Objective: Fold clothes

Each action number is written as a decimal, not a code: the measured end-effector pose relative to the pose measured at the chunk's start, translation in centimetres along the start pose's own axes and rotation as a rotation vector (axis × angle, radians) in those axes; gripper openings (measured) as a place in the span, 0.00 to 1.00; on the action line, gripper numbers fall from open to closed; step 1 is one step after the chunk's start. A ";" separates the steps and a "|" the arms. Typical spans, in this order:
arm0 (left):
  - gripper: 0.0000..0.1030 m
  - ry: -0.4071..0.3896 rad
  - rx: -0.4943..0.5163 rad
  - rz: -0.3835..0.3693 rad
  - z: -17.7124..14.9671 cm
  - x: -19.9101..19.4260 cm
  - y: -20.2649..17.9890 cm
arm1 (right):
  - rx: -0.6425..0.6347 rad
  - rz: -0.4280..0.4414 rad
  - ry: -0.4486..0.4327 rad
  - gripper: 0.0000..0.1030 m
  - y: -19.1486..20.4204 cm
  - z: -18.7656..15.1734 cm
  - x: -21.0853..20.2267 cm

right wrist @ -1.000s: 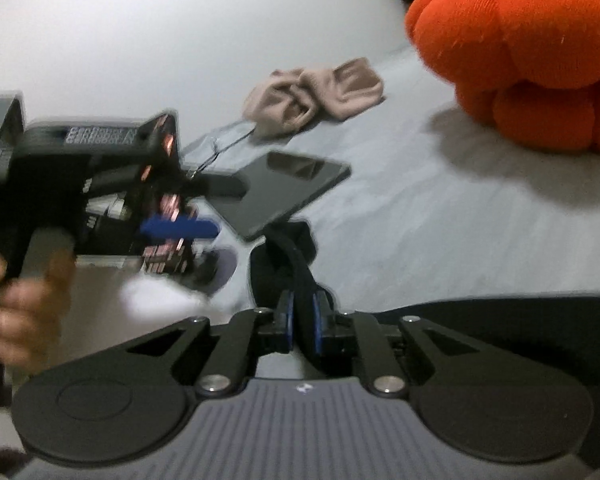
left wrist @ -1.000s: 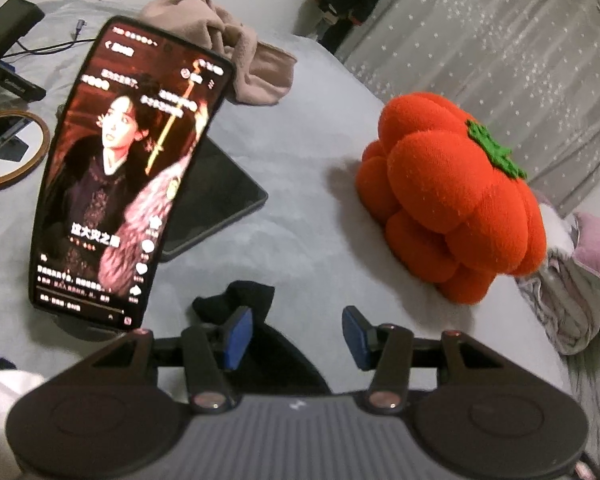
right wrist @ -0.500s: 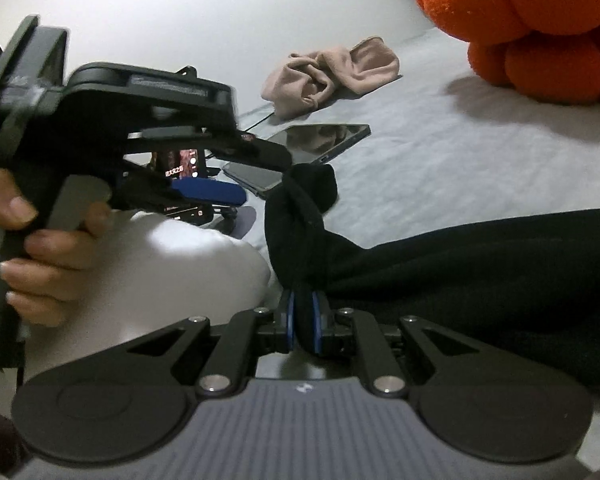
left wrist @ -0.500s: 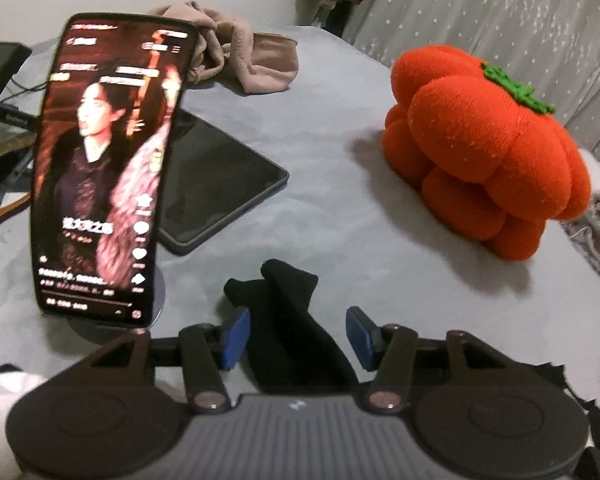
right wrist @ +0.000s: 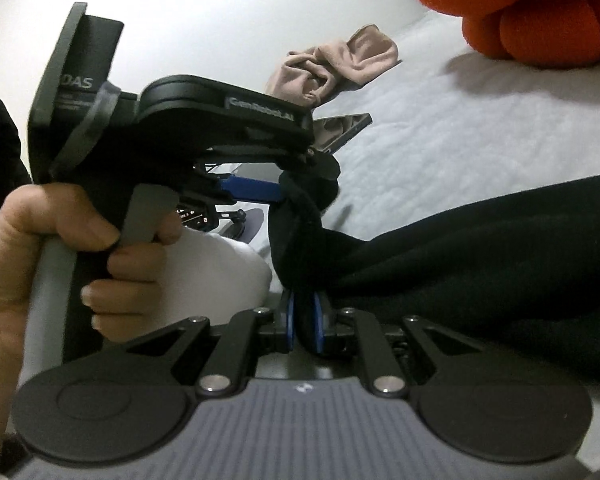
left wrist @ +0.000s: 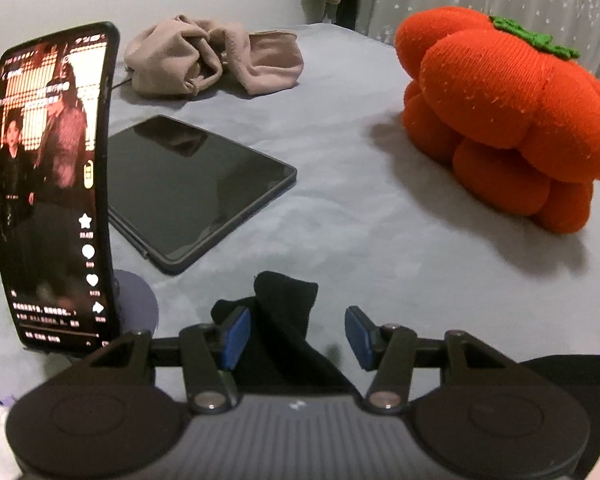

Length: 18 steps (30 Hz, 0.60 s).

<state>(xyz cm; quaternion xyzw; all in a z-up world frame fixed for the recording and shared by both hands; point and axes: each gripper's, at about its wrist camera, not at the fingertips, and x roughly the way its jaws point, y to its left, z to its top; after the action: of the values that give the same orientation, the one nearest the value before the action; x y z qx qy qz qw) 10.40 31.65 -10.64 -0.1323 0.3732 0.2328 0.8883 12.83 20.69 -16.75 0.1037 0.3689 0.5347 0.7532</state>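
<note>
Both tools have come lower and nearer the bed since the earlier frame; the left wrist view has swung off the curtain and now looks down across the grey bed [left wrist: 340, 208], and the black sleeve tip sits further in between the left tool's fingers.

Right tool [right wrist: 305, 330]: narrow, pads clamped on a fold of the black garment [right wrist: 480, 252]. From that grip the cloth rises as a twisted strip toward the left tool, while the bulk lies spread to the right on the bed.

Left tool [left wrist: 296, 336]: about half open, not gripping. The strip's end stands upright between its pads, closer to the left pad – contact with that pad cannot be confirmed. In the right wrist view the left tool [right wrist: 284, 190] hangs over the strip's upper end, one blue finger level with it.

Key relation: the strip's long axis runs from the right tool's grip up and away to the left tool, so the left hand [right wrist: 84, 240] is the nearer one to the free end. Judgement – the next move calls for closing the left tool on that end.

Pose: the left hand wraps the handle with a finger on the trigger, and the tool is pitched downward.

Phone [left wrist: 56, 184], tablet [left wrist: 192, 188], beige cloth [left wrist: 216, 60] and pumpkin cushion [left wrist: 508, 120] lie beyond, apart from the garment.
</note>
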 end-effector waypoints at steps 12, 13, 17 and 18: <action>0.09 -0.033 0.039 0.047 -0.2 -0.1 -0.5 | 0.015 0.007 0.001 0.13 -0.2 -0.1 -0.2; 0.08 -0.036 0.031 0.037 -0.2 -0.3 -0.4 | 0.015 0.007 0.001 0.13 -0.2 -0.1 -0.2; 0.08 -0.069 -0.011 0.003 0.0 -1.5 0.4 | 0.015 0.005 0.000 0.13 -0.3 -0.2 -0.1; 0.07 -0.078 -0.022 -0.005 0.1 -1.8 0.6 | 0.014 0.005 0.000 0.13 -0.3 -0.2 -0.1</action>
<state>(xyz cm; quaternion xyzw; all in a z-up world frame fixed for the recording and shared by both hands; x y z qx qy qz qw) 9.01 31.66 -9.29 -0.1341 0.3355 0.2395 0.9012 12.89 20.47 -16.98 0.1099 0.3726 0.5337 0.7511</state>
